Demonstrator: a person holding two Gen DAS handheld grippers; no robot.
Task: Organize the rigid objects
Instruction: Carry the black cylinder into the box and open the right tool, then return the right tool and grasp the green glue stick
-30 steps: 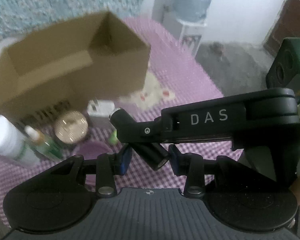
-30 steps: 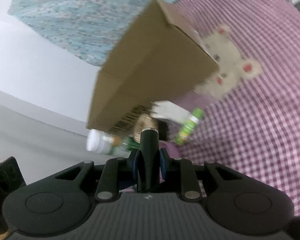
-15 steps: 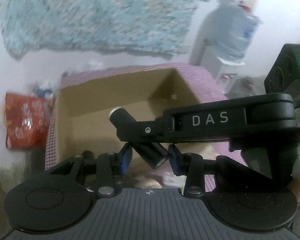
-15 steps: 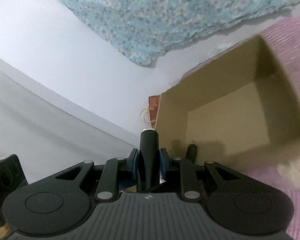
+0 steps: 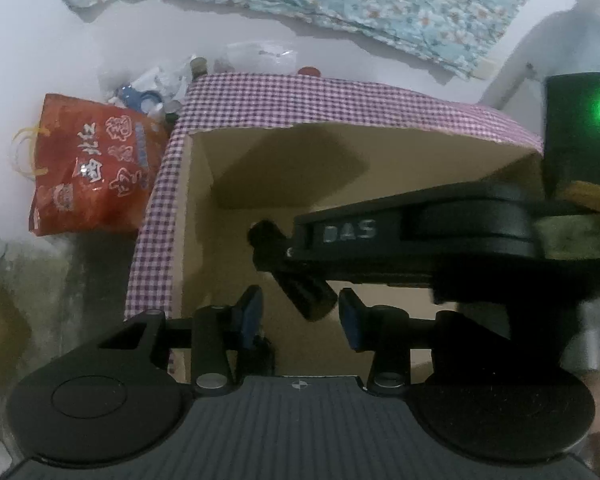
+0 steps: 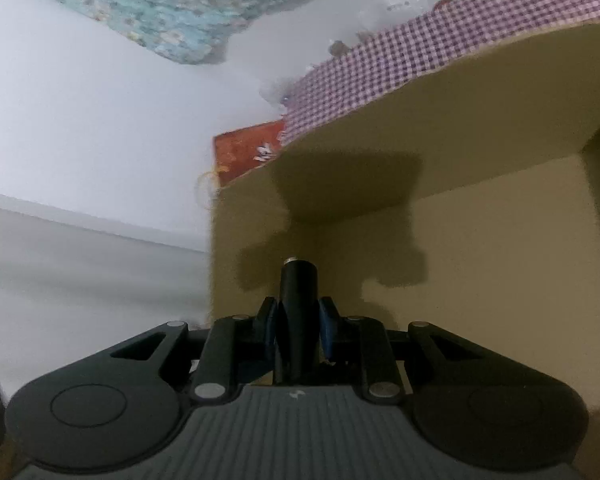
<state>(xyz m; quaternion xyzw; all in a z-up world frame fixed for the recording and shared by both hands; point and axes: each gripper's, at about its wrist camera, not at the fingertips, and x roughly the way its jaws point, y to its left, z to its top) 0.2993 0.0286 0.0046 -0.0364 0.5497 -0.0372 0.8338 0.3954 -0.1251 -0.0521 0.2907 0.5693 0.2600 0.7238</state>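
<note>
Left view, left to right: red bag [image 5: 88, 168] sat against the wall, beside the checked cloth [image 5: 156, 216] draped off the bench edge. Box [image 5: 340, 208] stood open on that cloth. Left gripper [image 5: 298, 318] hovered over the box opening, fingers [image 5: 249, 314] apart, nothing between them (the black cylinder [image 5: 296, 276] crossed just ahead of the gap, not touching the pads). Right gripper [image 5: 420, 236] reached in from the right side, marked DAS, over the box.

Right view: bag corner [image 6: 248, 152] left of the box [image 6: 480, 240]. Right gripper [image 6: 298, 330] had its fingers [image 6: 269, 326] clamped on the cylinder [image 6: 299, 312], which pointed into the box interior, above its floor.
</note>
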